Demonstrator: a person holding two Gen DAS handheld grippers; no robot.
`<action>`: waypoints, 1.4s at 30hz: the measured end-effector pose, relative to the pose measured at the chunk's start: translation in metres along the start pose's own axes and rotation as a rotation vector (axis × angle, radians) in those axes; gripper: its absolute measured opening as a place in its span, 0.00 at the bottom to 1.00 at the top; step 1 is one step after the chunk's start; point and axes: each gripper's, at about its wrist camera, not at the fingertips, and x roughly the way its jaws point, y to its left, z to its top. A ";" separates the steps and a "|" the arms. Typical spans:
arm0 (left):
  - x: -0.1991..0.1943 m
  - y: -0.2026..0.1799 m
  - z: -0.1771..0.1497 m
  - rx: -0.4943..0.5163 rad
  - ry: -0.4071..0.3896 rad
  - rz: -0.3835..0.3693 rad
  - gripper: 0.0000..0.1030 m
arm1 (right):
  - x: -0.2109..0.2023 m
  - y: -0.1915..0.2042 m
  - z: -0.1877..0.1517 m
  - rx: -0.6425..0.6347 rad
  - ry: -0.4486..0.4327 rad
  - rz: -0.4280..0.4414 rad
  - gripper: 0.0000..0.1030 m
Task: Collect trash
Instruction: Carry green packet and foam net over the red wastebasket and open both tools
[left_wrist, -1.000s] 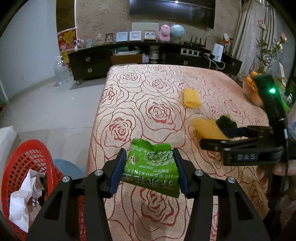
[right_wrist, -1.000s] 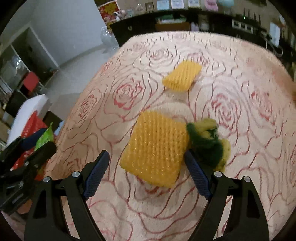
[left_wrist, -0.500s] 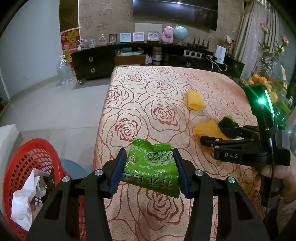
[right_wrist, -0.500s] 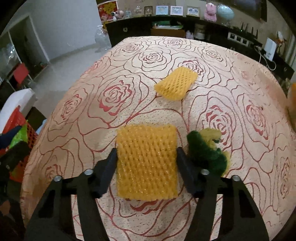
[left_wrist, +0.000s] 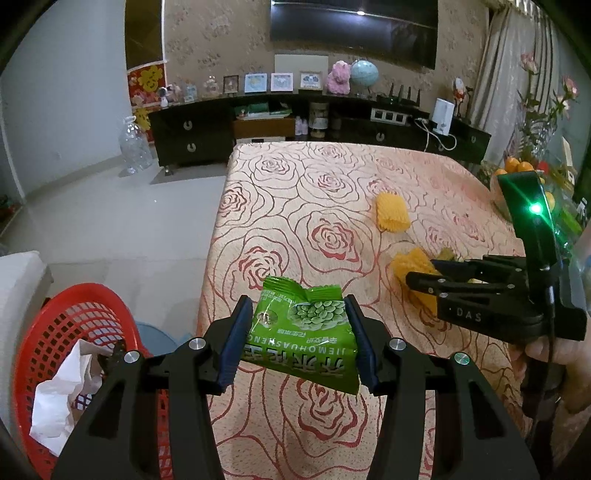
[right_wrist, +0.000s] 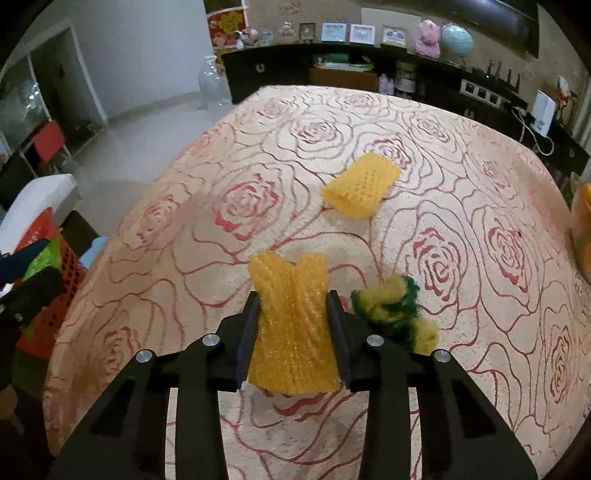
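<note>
While the left gripper (left_wrist: 301, 341) is clutching a green snack packet (left_wrist: 304, 338) just beside the red basket (left_wrist: 70, 332), the right gripper (right_wrist: 293, 332) is squeezing a yellow foam net (right_wrist: 291, 332) farther across the table (right_wrist: 221, 221).

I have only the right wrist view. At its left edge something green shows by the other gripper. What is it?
Observer: The left gripper is shut on a green snack packet.
Operator: I see only a part of a red basket. Is anything inside it?
Observer: Yes. The red basket already holds crumpled white paper.
</note>
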 end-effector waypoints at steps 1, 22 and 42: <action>-0.002 0.000 0.001 0.000 -0.004 0.002 0.47 | -0.003 0.002 0.001 -0.005 -0.008 0.008 0.34; -0.046 0.014 0.008 -0.022 -0.093 0.060 0.47 | -0.050 0.036 0.017 -0.041 -0.120 0.065 0.34; -0.091 0.052 0.007 -0.080 -0.165 0.181 0.47 | -0.078 0.087 0.029 -0.099 -0.182 0.114 0.34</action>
